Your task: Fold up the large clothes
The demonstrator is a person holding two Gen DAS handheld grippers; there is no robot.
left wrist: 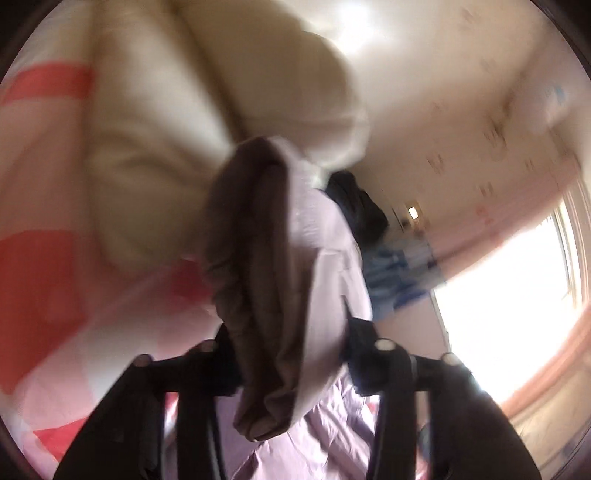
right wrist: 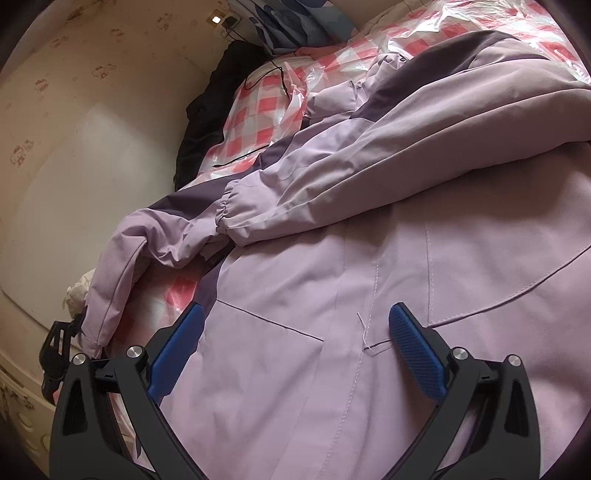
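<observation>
A large lilac jacket with dark purple panels lies spread on a pink-and-white checked bed. One sleeve is folded across its body. My right gripper is open, its blue pads hovering just above the jacket's front. My left gripper is shut on a bunched part of the jacket, lilac outside and brown-purple inside, held up off the bed. The left view is blurred by motion.
A cream padded headboard or cushion is at upper left in the left view. A black garment and a blue patterned pillow lie at the bed's far end by the wall. A bright window is at right.
</observation>
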